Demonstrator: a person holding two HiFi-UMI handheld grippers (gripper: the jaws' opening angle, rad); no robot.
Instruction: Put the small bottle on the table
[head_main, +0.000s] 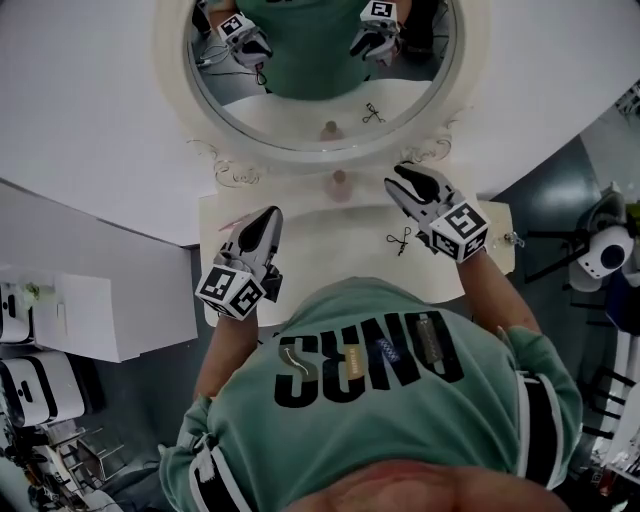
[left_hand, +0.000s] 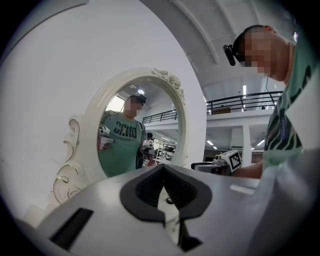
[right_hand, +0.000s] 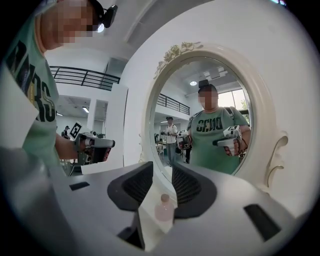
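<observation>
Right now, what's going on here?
A person stands at a table facing a mirror, holding two hand-held grippers. The bottle stands on the table by the mirror, gripped by neither. The right hand-held gripper is open, pointing toward it; the left hand-held gripper is shut and empty.

An oval mirror (head_main: 300, 115) in an ornate cream frame is being backed by a plain white wall (head_main: 80, 100). A cream table (head_main: 310, 230) is being carried beneath it by a dark grey floor (head_main: 150, 380). Farther off, a black-railed balcony (left_hand: 240, 102) is being lit by ceiling strip lights (left_hand: 244, 90).
</observation>
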